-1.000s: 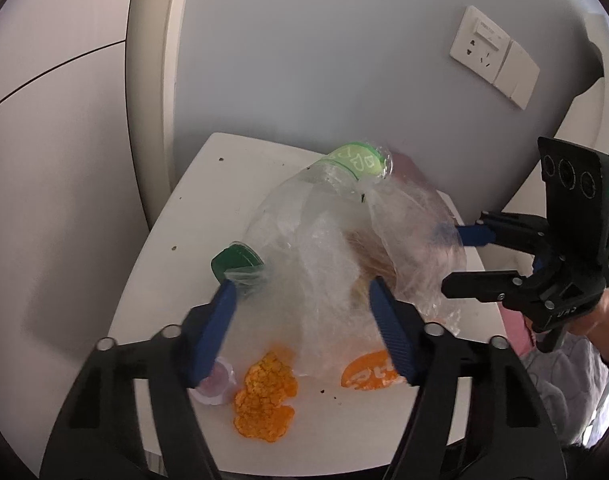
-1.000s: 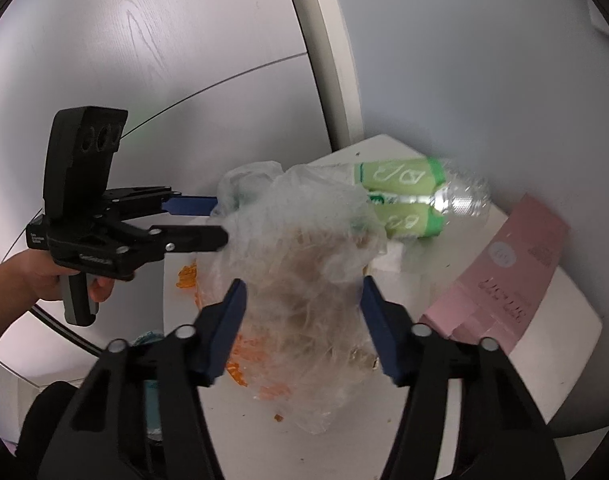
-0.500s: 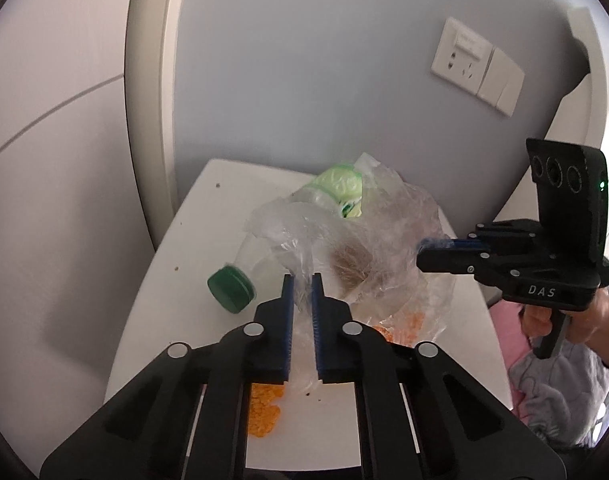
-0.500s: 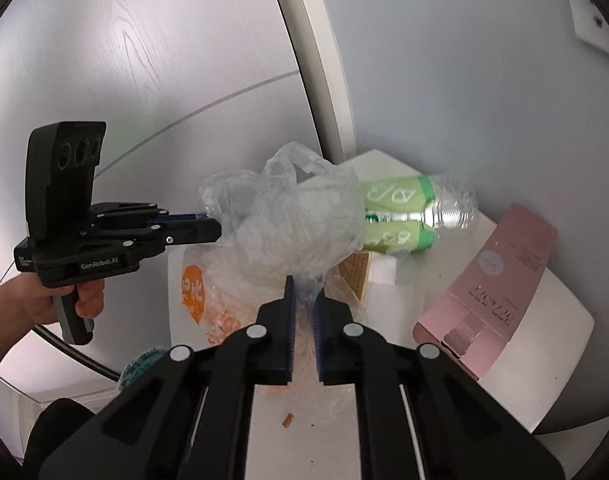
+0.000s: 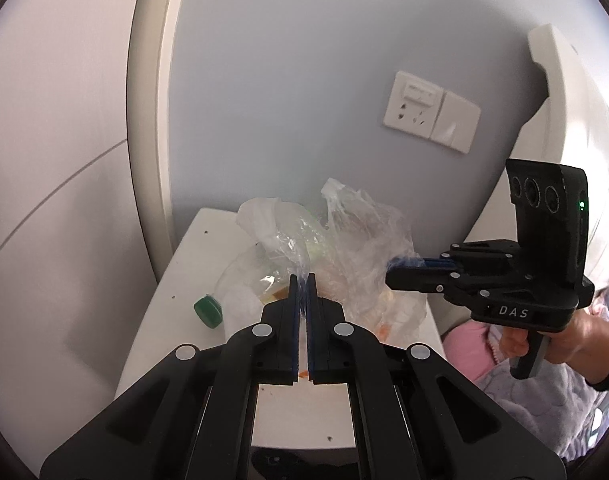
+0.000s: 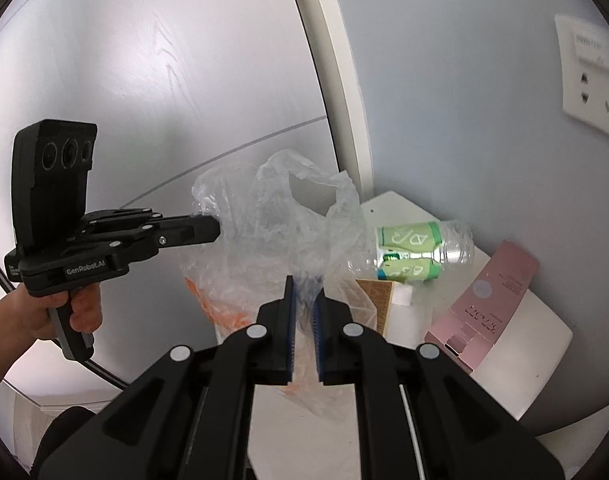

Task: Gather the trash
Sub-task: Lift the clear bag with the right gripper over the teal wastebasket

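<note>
A clear plastic bag [image 5: 356, 248] [image 6: 272, 240] hangs between my two grippers above a small white table [image 5: 200, 248] [image 6: 516, 352]. My left gripper [image 5: 302, 278] [image 6: 218, 228] is shut on one edge of the bag. My right gripper [image 6: 304, 280] [image 5: 390, 274] is shut on the opposite edge. Orange scraps [image 6: 224, 312] show through the bag. A clear plastic bottle with a green label [image 6: 412, 252] and a green cap [image 5: 208, 312] lies on the table behind the bag.
A pink carton [image 6: 488, 308] lies on the table's right side, with a brown card [image 6: 376, 300] next to the bottle. A wall socket [image 5: 430, 122] is on the blue-grey wall behind. A white door frame [image 5: 152, 120] stands at the left.
Both grippers went from open around the bag to shut on its edges, then lifted it up off the table. The orange scraps rose with the bag.
</note>
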Motion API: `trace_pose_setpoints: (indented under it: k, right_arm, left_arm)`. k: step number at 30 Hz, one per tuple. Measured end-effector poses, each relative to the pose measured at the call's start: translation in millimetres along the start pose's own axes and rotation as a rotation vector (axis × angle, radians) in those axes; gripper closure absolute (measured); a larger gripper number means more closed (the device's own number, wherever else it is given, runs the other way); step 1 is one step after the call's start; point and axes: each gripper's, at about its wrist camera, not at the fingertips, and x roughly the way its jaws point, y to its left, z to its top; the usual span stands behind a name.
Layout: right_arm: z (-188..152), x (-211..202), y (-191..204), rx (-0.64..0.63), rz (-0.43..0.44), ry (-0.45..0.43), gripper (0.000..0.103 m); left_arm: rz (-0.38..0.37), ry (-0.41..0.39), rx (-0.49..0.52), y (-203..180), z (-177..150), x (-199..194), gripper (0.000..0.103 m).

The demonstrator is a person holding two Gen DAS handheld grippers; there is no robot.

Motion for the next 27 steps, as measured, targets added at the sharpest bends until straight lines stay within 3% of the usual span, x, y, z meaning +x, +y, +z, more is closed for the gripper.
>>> trace_pose_setpoints:
  k: [16, 21, 27]
  right_arm:
    - [0.8, -32.0, 83.6, -0.092, 0.068, -0.039, 0.093]
    - [-11.8, -11.3, 116.8, -0.114, 0.124, 0.002, 0.093]
    - [-45.6, 31.1, 166.0, -0.153, 0.202, 0.101, 0.093]
  left_arm:
    - [0.097, -0.094, -0.036, -18.8, -23.4, -108.3, 0.102]
    - [0.148, -0.090, -0.075, -10.7, -54.3, -141.5, 0.102]
    - [0.242, -0.055, -0.180, 10.7, -116.4, -175.2, 0.102]
